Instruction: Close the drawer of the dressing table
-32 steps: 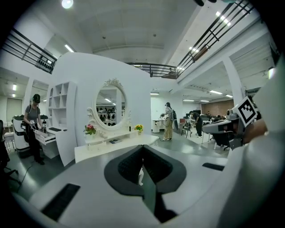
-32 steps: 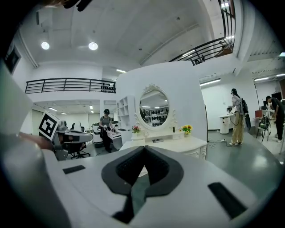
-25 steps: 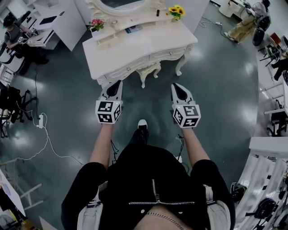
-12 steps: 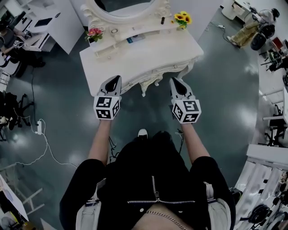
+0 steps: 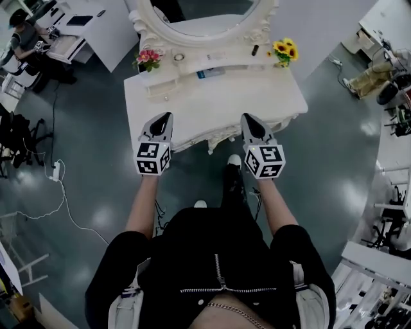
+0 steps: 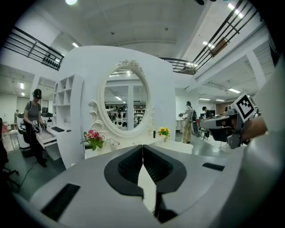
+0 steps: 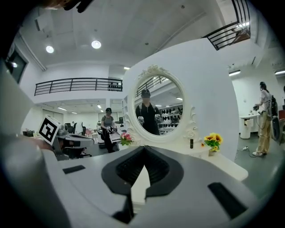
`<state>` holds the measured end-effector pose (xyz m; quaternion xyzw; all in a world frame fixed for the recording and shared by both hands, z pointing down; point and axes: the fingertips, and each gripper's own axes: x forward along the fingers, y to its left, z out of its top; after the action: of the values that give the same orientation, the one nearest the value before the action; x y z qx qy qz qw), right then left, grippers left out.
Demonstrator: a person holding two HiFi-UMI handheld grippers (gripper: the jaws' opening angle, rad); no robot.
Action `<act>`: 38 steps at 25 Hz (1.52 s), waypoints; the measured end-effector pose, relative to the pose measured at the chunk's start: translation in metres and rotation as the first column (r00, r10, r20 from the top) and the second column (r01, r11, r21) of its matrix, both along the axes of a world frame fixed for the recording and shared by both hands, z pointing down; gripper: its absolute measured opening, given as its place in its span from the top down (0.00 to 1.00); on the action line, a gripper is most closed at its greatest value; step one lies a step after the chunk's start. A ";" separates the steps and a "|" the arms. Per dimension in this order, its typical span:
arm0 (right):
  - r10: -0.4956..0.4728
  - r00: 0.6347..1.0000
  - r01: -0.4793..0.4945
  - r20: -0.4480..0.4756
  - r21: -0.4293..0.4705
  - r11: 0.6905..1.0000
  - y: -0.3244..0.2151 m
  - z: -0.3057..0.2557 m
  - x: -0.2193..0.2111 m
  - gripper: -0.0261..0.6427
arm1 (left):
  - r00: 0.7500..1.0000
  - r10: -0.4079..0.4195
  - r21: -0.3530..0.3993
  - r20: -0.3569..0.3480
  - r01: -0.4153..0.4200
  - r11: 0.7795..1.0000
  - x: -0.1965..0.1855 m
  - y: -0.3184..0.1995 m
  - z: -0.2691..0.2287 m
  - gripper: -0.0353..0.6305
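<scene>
The white dressing table [image 5: 212, 106] with its oval mirror [image 5: 204, 16] stands straight ahead. Its drawer fronts are hidden under the tabletop's overhang in the head view, and neither gripper view shows them. My left gripper [image 5: 163, 118] hovers over the table's front edge at the left, shut and empty. My right gripper [image 5: 250, 119] is level with it over the front edge at the right, also shut with nothing in it. In the left gripper view the jaws [image 6: 142, 149] meet in a closed seam, and likewise in the right gripper view [image 7: 143, 153].
Pink flowers [image 5: 148, 58], yellow sunflowers [image 5: 284, 50] and a small dark bottle [image 5: 255, 49] sit on the table's back shelf. A cable with a power strip [image 5: 56, 170] lies on the floor at the left. A person works at white desks [image 5: 83, 26] at the far left.
The person has walked up to the dressing table. Both grippers have travelled forward from the open floor to its front edge, still shut.
</scene>
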<state>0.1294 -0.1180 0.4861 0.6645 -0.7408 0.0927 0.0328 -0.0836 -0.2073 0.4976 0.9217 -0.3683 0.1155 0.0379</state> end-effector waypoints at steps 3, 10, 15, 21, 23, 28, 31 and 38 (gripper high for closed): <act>-0.069 0.998 0.069 0.014 0.004 0.998 -0.045 0.003 0.011 0.95 | 0.997 -0.075 -0.004 0.007 0.075 0.997 0.005 -0.028 0.000 0.91; -0.252 0.968 0.252 -0.004 0.010 0.968 -0.147 -0.005 0.043 0.95 | 0.970 -0.242 0.000 0.017 0.242 0.970 0.031 -0.084 -0.011 0.91; -0.368 0.929 0.368 -0.028 0.026 0.929 -0.202 -0.022 0.065 0.95 | 0.936 -0.351 0.004 0.008 0.351 0.936 0.048 -0.110 -0.025 0.91; -0.416 0.909 0.416 -0.007 0.038 0.909 -0.240 -0.022 0.085 0.95 | 0.913 -0.408 0.009 0.003 0.408 0.913 0.067 -0.130 -0.028 0.91; -0.422 0.907 0.422 -0.002 0.040 0.906 -0.248 -0.022 0.090 0.95 | 0.909 -0.416 0.008 -0.002 0.416 0.909 0.070 -0.137 -0.029 0.91; -0.426 0.905 0.426 -0.001 0.033 0.904 -0.264 -0.019 0.098 0.95 | 0.904 -0.426 0.004 -0.021 0.427 0.904 0.075 -0.155 -0.025 0.91; -0.425 0.905 0.425 -0.003 0.030 0.905 -0.269 -0.019 0.100 0.95 | 0.901 -0.433 -0.004 -0.034 0.433 0.901 0.073 -0.161 -0.022 0.91; -0.442 0.897 0.442 -0.007 -0.001 0.897 -0.279 -0.013 0.093 0.95 | 0.895 -0.433 -0.020 -0.112 0.433 0.901 0.067 -0.168 -0.025 0.74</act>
<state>0.2227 -0.3969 0.4735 0.4794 -0.8722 0.0801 0.0552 -0.0163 -0.3754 0.4731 0.8219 -0.5616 0.0505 0.0809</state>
